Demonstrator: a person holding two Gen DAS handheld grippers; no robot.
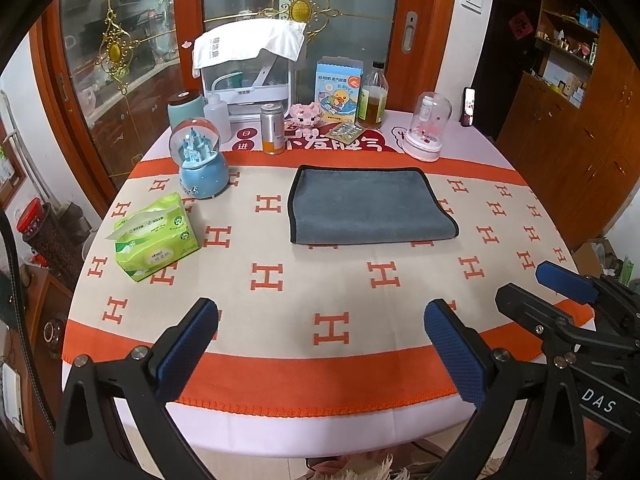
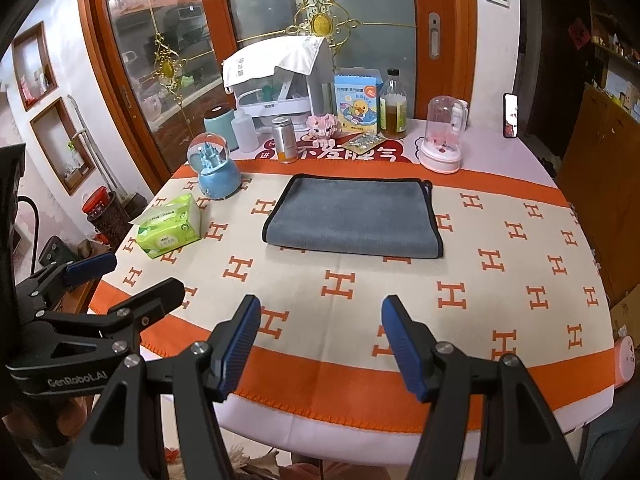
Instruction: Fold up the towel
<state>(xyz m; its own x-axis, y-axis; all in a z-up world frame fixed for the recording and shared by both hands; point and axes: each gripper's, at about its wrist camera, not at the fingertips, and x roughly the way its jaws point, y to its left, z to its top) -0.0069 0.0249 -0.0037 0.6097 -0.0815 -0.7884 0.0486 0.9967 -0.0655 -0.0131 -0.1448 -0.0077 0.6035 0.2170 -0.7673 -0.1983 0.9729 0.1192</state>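
One grey towel (image 1: pixel 370 204), black-edged, folded flat at table centre, its far edge along the orange band of the tablecloth (image 1: pixel 280 364). Two grippers: left gripper (image 1: pixel 320 344) and right gripper (image 2: pixel 320 344), both jaws wide apart, empty, held over the near table edge, well apart from the towel. One green tissue pack (image 1: pixel 154 236) at left, a tissue sticking out. Two glass domes: blue snow globe (image 1: pixel 200 160) with a castle inside, far left; pink dome (image 1: pixel 428 128) far right. One glass bottle (image 1: pixel 373 98) part-filled with yellowish liquid. Bare cloth lies between grippers and towel.
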